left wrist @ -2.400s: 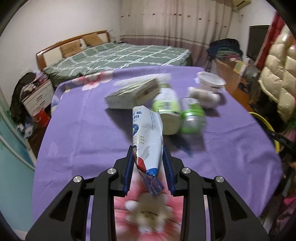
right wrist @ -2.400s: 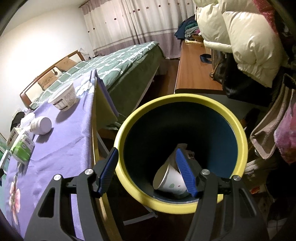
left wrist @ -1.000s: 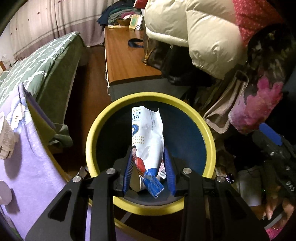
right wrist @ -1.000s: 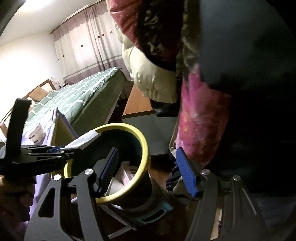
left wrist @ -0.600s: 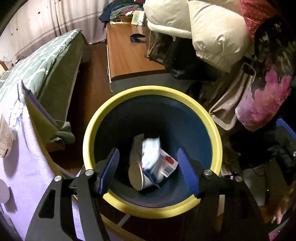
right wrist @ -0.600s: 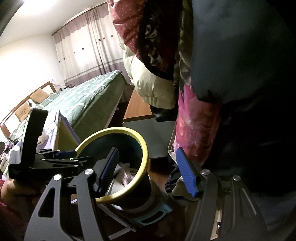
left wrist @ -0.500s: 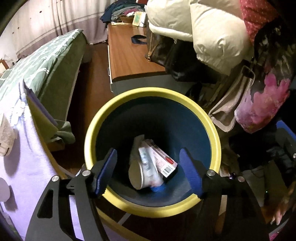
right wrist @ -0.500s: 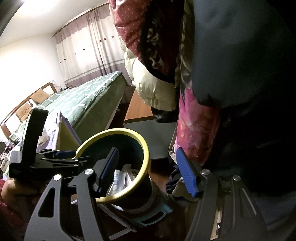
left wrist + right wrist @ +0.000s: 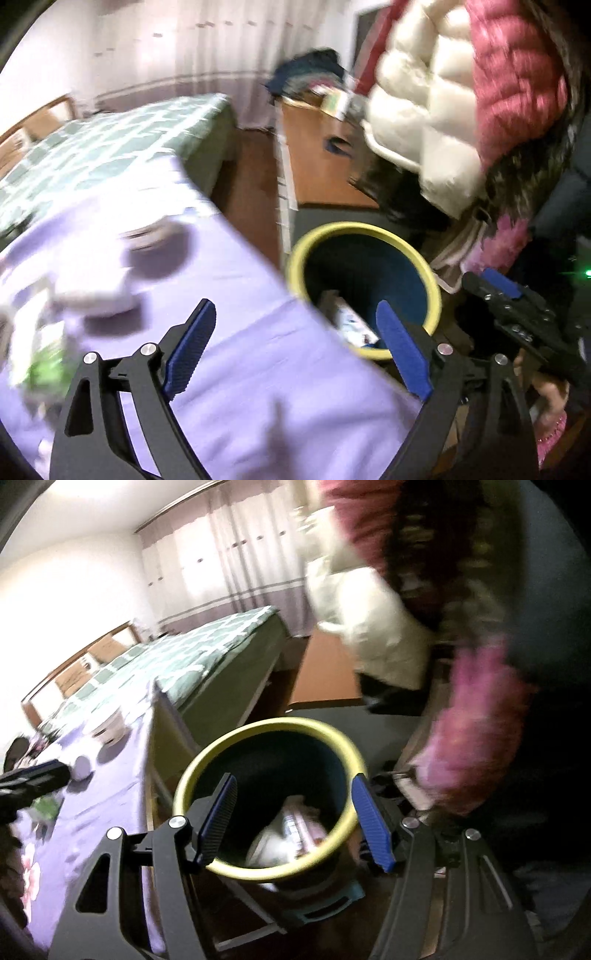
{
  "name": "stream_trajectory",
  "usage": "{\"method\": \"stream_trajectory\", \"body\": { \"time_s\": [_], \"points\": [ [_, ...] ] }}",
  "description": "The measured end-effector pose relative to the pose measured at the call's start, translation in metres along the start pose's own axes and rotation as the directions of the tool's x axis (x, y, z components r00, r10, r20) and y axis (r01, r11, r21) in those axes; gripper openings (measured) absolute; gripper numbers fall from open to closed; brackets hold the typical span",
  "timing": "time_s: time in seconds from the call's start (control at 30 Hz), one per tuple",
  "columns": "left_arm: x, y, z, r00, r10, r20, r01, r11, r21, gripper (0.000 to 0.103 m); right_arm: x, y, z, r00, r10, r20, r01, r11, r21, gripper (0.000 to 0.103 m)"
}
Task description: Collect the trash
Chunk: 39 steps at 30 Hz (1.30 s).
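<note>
The left gripper (image 9: 295, 347) has just been opening; its jaws gape wide with nothing between them, over the purple table (image 9: 258, 387). The bin (image 9: 432, 291) sits at its two o'clock, trash (image 9: 291, 834) inside. The right gripper (image 9: 295, 823) hovers over the bin, jaws parted, empty.

One yellow-rimmed bin (image 9: 325, 738), with trash (image 9: 291, 834) inside too blurred to count. One bowl (image 9: 109, 725) and one small jar (image 9: 82, 768) on one purple table (image 9: 107, 805). One bed (image 9: 207, 646).
</note>
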<state>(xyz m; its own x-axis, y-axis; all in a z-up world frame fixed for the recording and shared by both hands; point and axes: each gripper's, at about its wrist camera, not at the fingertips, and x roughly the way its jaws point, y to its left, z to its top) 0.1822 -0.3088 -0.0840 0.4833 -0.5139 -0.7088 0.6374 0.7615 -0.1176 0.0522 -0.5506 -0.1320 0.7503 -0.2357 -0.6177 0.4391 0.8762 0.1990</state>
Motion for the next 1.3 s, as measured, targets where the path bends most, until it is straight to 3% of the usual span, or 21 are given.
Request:
{"method": "stream_trajectory", "body": {
  "time_s": [0.13,0.3,0.5,0.57,0.8,1.1,1.3],
  "points": [
    [-0.057,0.057,-0.023,0.988,0.127,0.086,-0.118,0.987,-0.106,0.093,0.010,0.041,0.000,0.997,0.067,-0.026,-0.069,0.995,-0.066,0.062],
    [-0.123,0.123,-0.056,0.940,0.305,0.150,-0.263,0.932,-0.251,0.094,0.015,0.111,-0.002,0.984,0.173,-0.049,-0.178,0.971,-0.157,0.062],
    [-0.178,0.184,-0.092,0.877,0.447,0.175,-0.359,0.853,-0.379,0.095,0.014,0.200,-0.022,0.944,0.311,-0.112,-0.329,0.909,-0.255,0.062],
    [-0.188,0.198,-0.102,0.866,0.469,0.173,-0.371,0.835,-0.405,0.096,0.014,0.227,-0.030,0.931,0.341,-0.129,-0.364,0.888,-0.281,0.062],
    [-0.192,0.221,-0.122,0.871,0.462,0.166,-0.355,0.826,-0.437,0.096,0.023,0.301,-0.049,0.897,0.394,-0.201,-0.441,0.838,-0.322,0.062],
    [-0.187,0.233,-0.130,0.876,0.452,0.166,-0.335,0.819,-0.466,0.096,0.042,0.349,-0.060,0.893,0.377,-0.246,-0.441,0.840,-0.316,0.062],
    [-0.181,0.241,-0.136,0.888,0.429,0.162,-0.313,0.824,-0.472,0.096,0.051,0.369,-0.065,0.912,0.328,-0.247,-0.398,0.854,-0.336,0.062]
  ]
}}
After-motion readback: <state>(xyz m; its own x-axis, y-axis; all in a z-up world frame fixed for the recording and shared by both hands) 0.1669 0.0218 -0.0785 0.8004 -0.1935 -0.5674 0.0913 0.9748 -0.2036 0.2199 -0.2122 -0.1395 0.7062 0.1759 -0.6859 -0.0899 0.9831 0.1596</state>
